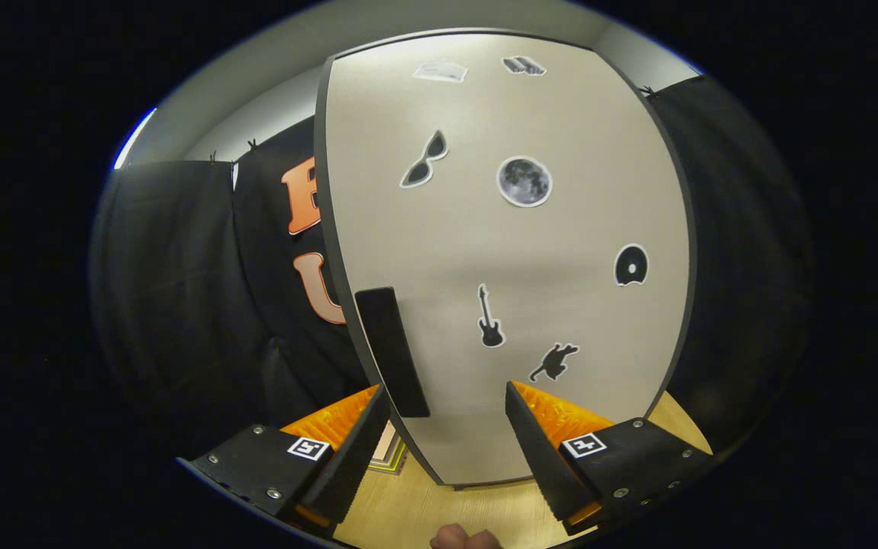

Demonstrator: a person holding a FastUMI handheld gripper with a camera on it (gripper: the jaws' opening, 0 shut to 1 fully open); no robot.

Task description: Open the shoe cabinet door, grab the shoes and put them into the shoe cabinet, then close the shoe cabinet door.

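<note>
The tongs point forward with their 2 fingers spread wide apart, gripping nothing.

Dim, top-lit, sharp, fisheye-warped edges

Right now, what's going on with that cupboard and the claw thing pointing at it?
A person is holding a two-finger gripper up to a shoe cabinet door covered in stickers. The fingers are spread open, with the door's dark handle just ahead, near the left finger, not yet gripped. The door looks shut. The cabinet stands on a wooden floor. Part of a hand shows below the fingers.
</note>
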